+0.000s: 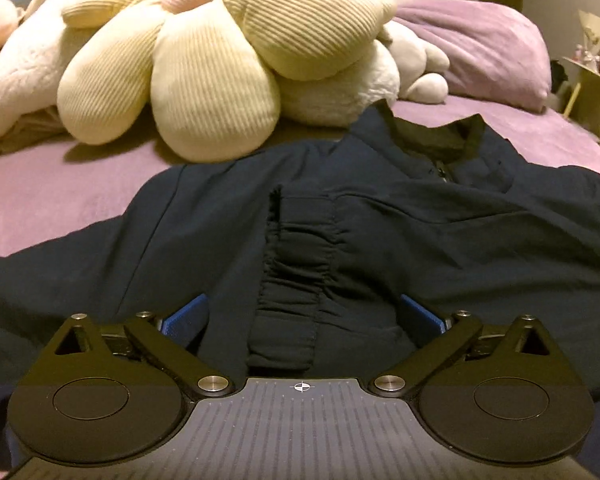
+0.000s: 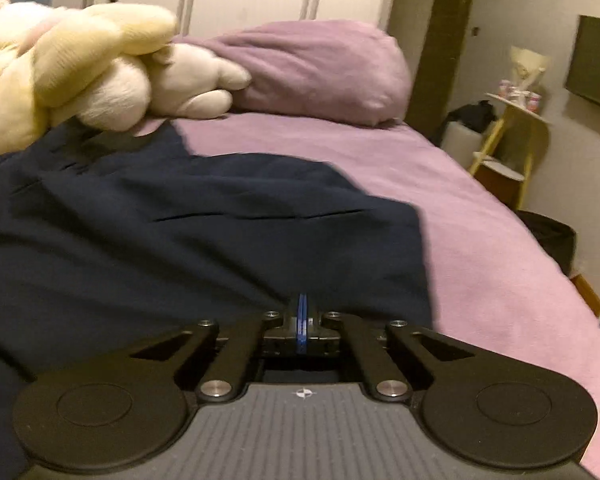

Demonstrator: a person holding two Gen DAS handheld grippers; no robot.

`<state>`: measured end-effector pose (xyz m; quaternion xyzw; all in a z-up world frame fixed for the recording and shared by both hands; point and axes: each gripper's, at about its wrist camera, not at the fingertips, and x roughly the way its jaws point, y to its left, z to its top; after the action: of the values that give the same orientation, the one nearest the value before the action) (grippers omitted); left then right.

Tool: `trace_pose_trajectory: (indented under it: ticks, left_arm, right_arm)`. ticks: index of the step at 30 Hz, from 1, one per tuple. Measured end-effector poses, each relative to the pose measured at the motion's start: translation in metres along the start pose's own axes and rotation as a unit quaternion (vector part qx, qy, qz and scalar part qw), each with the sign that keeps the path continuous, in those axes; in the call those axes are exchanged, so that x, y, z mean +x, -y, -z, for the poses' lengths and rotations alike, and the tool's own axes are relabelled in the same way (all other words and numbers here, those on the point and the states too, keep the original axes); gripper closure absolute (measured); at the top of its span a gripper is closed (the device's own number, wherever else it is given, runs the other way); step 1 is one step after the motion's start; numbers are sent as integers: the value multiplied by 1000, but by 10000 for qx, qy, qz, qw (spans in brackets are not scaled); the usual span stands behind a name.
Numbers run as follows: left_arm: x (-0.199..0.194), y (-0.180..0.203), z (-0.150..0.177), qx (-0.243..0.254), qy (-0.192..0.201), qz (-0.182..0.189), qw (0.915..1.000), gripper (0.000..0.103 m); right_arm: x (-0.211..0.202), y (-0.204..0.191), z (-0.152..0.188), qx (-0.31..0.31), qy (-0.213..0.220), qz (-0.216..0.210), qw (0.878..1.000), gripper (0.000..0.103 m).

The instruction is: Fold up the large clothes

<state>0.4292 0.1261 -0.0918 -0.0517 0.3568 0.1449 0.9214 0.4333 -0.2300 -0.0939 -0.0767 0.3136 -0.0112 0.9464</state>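
My left gripper (image 1: 302,314) is spread wide, with the navy jacket (image 1: 380,232) lying flat on the purple bed (image 1: 60,200) under and ahead of it, gathered cuff (image 1: 300,264) between the pads. My right gripper (image 2: 302,312) is pinched tight at the jacket's edge; I can't tell if fabric is caught.

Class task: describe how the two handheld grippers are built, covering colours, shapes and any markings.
Both grippers, left gripper and right gripper, look alike: black linkage arms with silver pivot bolts, two round black discs, a grey ribbed body bearing a small crosshair mark, and blue finger pads. No cables or sleeves show.
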Motion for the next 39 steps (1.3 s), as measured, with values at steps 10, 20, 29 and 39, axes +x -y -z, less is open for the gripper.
trace_pose_trajectory:
  ticks: [10, 20, 29, 39]
  left_arm:
    - [-2, 0, 3, 21, 71, -29, 10000, 0]
    - [-2, 0, 3, 31, 19, -79, 10000, 0]
    - [-2, -2, 3, 46, -11, -69, 10000, 0]
    - [-3, -5, 4, 125, -24, -285, 9995, 0]
  right_arm:
    - [-38, 8, 5, 244, 7, -523, 9983, 103]
    - [-30, 2, 28, 17, 42, -489, 9988, 103]
    - [-31, 5, 27, 73, 92, -528, 9985, 103]
    - [-31, 3, 28, -4, 119, -538, 9985, 102]
